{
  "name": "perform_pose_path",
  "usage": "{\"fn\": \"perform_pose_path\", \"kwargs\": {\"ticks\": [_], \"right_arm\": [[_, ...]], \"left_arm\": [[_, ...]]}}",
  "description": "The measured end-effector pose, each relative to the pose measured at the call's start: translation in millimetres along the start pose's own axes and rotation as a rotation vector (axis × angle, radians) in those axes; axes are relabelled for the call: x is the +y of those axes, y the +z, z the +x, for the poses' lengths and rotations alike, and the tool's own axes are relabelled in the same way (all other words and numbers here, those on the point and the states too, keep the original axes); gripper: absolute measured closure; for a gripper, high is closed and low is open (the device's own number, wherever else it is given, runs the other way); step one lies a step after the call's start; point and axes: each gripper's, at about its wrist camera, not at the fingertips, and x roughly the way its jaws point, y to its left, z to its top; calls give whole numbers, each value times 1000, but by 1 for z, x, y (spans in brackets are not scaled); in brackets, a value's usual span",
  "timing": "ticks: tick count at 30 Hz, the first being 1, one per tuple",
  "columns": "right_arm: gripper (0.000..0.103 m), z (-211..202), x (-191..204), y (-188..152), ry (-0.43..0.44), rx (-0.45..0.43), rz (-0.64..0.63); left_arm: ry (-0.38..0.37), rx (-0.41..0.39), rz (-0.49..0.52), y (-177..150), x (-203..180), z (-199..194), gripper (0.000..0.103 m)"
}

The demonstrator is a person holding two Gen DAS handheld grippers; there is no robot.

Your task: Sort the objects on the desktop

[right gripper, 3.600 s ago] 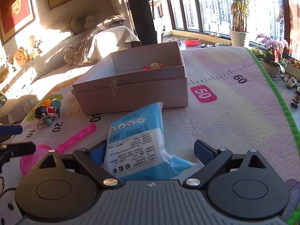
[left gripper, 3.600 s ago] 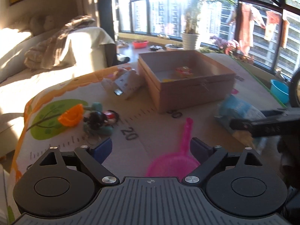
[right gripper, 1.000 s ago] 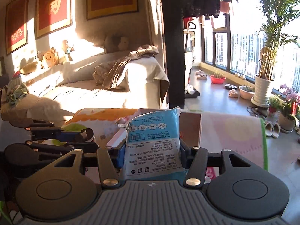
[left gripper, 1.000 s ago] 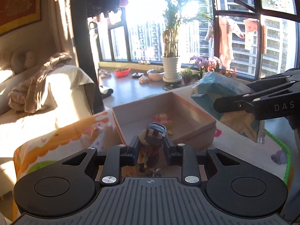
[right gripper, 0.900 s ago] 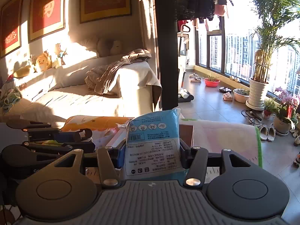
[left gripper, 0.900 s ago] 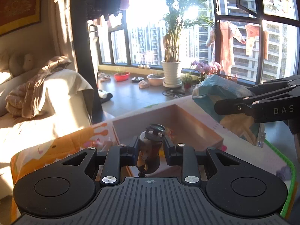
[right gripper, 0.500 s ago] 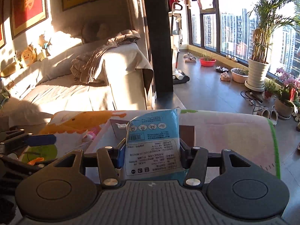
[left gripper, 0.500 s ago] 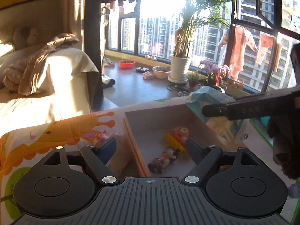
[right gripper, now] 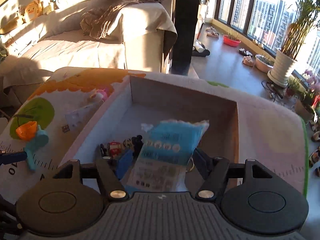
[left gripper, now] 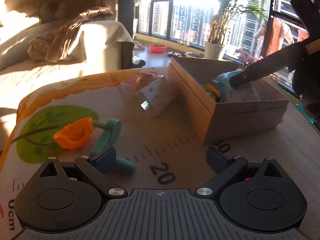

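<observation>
Blue packet [right gripper: 172, 146] mid-drop into cardboard box [right gripper: 180, 98]: right gripper [right gripper: 160, 160] over the box interior, fingers opening, pads looking just off the packet's sides, packet between them and sagging toward the box floor. Lower printed end close to the camera, torn top edge pointing at the far wall. Small figure toy [right gripper: 124, 144] already on the box floor, just left of the packet, beside the left finger [right gripper: 124, 162]. Seen from the left wrist: packet [left gripper: 240, 86] inside the box [left gripper: 240, 110] with the right gripper's dark finger [left gripper: 266, 68] lying across it, yellow toy [left gripper: 212, 89] next to it.

Step in hand, by judgement: release of the packet, nearly done; box holds three items or so, several left outside.

Left gripper [left gripper: 161, 158] low over the tabletop [left gripper: 180, 140], fingers opening wide, nothing between them. Teal scoop [left gripper: 108, 138] just ahead of the left finger [left gripper: 104, 158], handle end running behind the pad; contact not clear. Orange cup [left gripper: 73, 134] touching the teal piece's far end, further left. White pack [left gripper: 154, 98] well ahead, leaning near the box's left wall.

Next, likely: right hand lifts clear once the packet settles; left shifts left to centre the teal scoop between the fingers, then closes across its stem
</observation>
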Motion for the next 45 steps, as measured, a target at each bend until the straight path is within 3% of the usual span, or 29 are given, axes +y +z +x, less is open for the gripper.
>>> {"fn": "perform_pose_path", "kwargs": {"ticks": [2, 5, 7, 8, 9, 11, 14, 16, 17, 18, 20, 23, 27, 30, 32, 34, 37, 39, 43, 45], "right_arm": [[23, -15, 14, 20, 34, -48, -25], [21, -18, 46, 55, 140, -71, -51], [33, -2, 69, 78, 209, -32, -50], [48, 10, 77, 88, 228, -2, -38], [53, 28, 87, 101, 229, 39, -21], [53, 66, 103, 118, 188, 96, -13], [53, 120, 118, 131, 57, 165, -46], [55, 146, 124, 134, -13, 197, -83], [61, 156, 127, 133, -49, 211, -107], [70, 167, 129, 129, -64, 246, -129], [75, 175, 129, 123, -53, 298, -112], [76, 165, 131, 113, 0, 351, -96], [76, 136, 138, 86, 163, 469, -45], [75, 100, 142, 58, 291, 517, -60], [75, 68, 138, 43, 338, 474, -57], [72, 33, 126, 35, 356, 379, -47], [66, -24, 105, 17, 289, 148, -103], [54, -47, 95, -1, 263, 57, -141], [54, -43, 96, -31, 393, 19, -188], [59, -32, 99, -43, 413, 21, -219]], "left_arm": [[26, -3, -37, -4, 8, -4, 3], [48, -14, -66, -5, 17, -11, 3], [63, -28, -69, -7, 20, -17, 2], [74, -32, -67, -9, 21, -19, 2], [83, -32, -70, -11, 23, -20, 2], [86, -32, -82, -16, 24, -23, 2], [78, -23, -75, -20, 25, -22, 2], [78, -44, -59, -21, 24, -23, 1], [77, -48, -53, -21, 23, -24, 1], [75, -48, -52, -21, 23, -23, 1], [67, -58, -60, -23, 25, -25, 1], [51, -52, -93, -23, 30, -25, 1], [26, -35, -106, -23, 34, -25, 1], [-33, -7, -85, -26, 33, -28, 1], [-63, 6, -77, -30, 30, -30, 0], [-70, 17, -67, -31, 27, -31, 0], [-40, 43, -54, -32, 22, -30, 0], [-13, 59, -42, -33, 16, -30, 0], [76, 102, -54, -31, 8, -31, 0], [112, 124, -77, -33, 2, -39, 0]]}}
